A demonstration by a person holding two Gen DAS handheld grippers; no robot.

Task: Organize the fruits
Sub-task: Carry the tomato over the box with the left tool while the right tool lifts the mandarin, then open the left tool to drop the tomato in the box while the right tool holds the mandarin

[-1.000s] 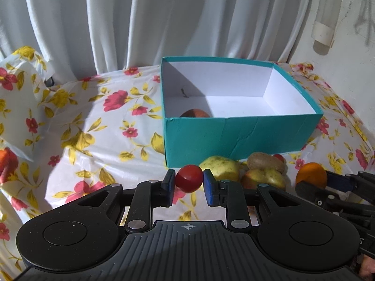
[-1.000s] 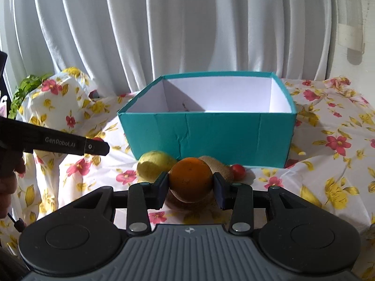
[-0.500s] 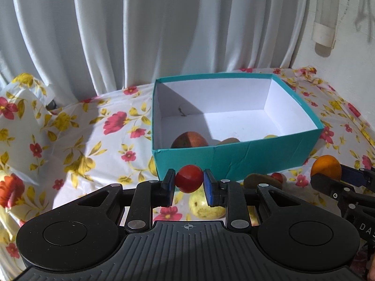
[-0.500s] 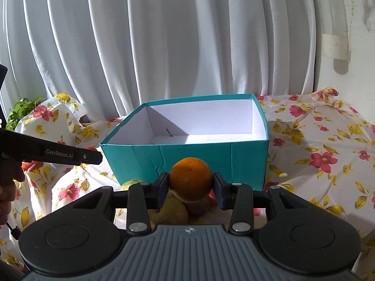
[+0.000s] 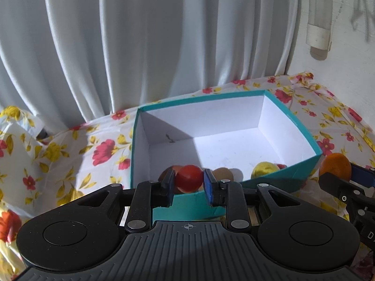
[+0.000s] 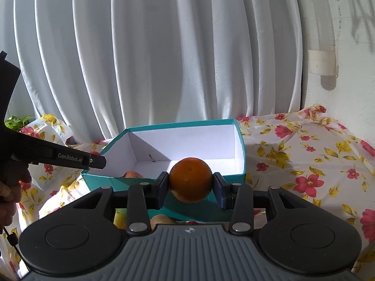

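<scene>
Your left hand-held gripper (image 5: pixel 189 188) is pinching a small red tomato (image 5: pixel 189 178) between its pads, and your right hand-held gripper (image 6: pixel 190 190) is pinching an orange (image 6: pixel 190 179). Neither grip has changed over the last second.

What has changed is where you are relative to the box (image 5: pixel 302 175). A second ago both grippers sat low, near the loose fruit on the tabletop (image 5: pixel 70 149) in front of the teal box, and the left view saw the box's near wall from the side. Now both have come up and toward it. In the left view the tomato hangs right at the near rim, and you look down onto the white floor inside. Fruit that was mostly hidden earlier now shows along the near wall of the box: a reddish-brown one (image 5: pixel 169 172) behind the left finger, a tan one (image 5: pixel 223 173) just right of the tomato, and a yellow one (image 5: pixel 264 169) with something red (image 5: pixel 281 165) beside it, farther right.

In the right view the orange sits in front of the near rim, and the loose fruit on the floral cloth has slipped down under the gripper body; only a kiwi (image 6: pixel 161 220) and a yellow-green fruit (image 6: pixel 120 217) peek out. The left gripper's arm crosses the left edge, nearer the box than before, with a person's fingers (image 6: pixel 9 192) around its handle.
</scene>
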